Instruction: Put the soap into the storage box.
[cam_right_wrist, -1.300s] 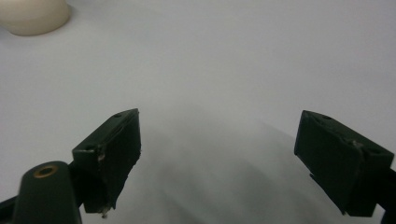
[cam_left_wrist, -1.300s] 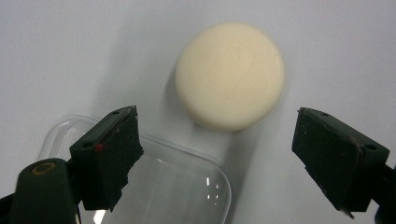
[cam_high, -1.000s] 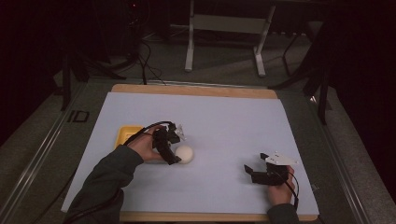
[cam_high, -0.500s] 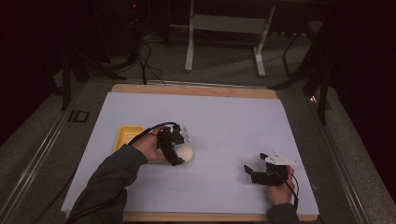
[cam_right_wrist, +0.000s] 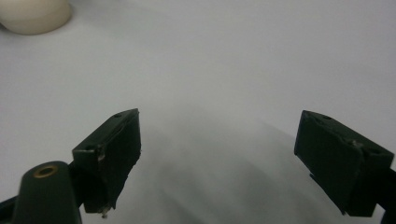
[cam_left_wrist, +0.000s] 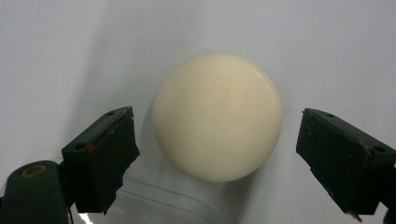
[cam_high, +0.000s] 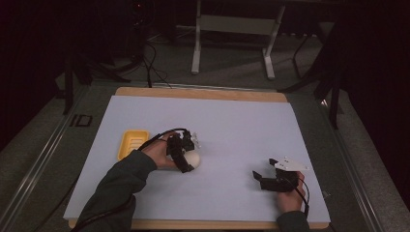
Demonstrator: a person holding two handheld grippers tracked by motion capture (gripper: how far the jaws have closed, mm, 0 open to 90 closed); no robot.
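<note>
The left gripper [cam_left_wrist: 217, 158], jaws just opened, straddles the released cream ball [cam_left_wrist: 217, 115]; the right gripper [cam_right_wrist: 217, 158] rests spread, grasping nothing.

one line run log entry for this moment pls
left gripper: open, jaws just opening, astride cream ball, pads clear of it | right gripper: open, nothing between jaws | yellow tray: left of ball | white mat

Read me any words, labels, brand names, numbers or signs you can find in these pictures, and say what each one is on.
"ID": a dark mark that seems to read so, on the grey floor left of the table; blurred, so not certain.
Cream ball: faint raised marks on its surface, too blurred to read.
Yellow tray: no text that can be made out.
Left gripper and right gripper: no lettering on the jaws.
</note>
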